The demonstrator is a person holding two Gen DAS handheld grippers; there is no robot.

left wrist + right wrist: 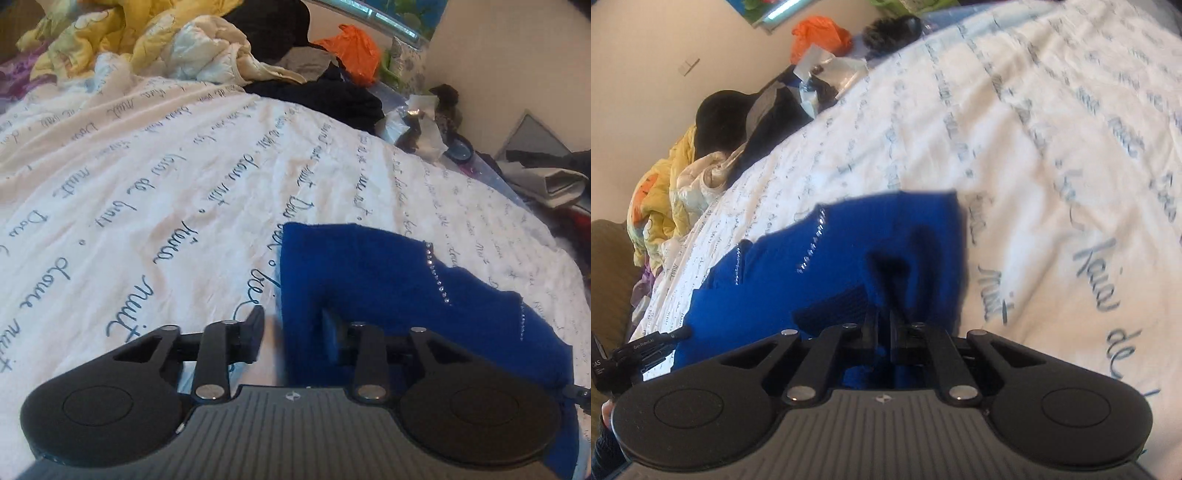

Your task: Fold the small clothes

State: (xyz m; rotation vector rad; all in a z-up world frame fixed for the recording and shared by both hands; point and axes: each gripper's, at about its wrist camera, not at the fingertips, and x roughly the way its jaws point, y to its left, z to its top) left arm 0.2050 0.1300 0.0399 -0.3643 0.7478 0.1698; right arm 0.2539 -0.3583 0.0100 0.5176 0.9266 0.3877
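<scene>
A small royal-blue garment [373,273] with lines of rhinestones lies on a white bedsheet printed with blue script [147,184]. My left gripper [295,328] is open at the garment's near left edge; its left finger rests on the sheet, its right finger sits against or under the blue fabric. In the right wrist view the same garment [827,280] fills the lower middle. My right gripper [882,321] is shut on a fold of the blue fabric and pinches it between narrow jaws. The other gripper's tip [653,343] shows at the left edge.
A heap of yellow and white laundry [122,40], black clothes [325,92] and an orange plastic bag [358,51] lies along the far side of the bed. Papers and dark clutter [428,118] sit at the far right by the wall [517,55].
</scene>
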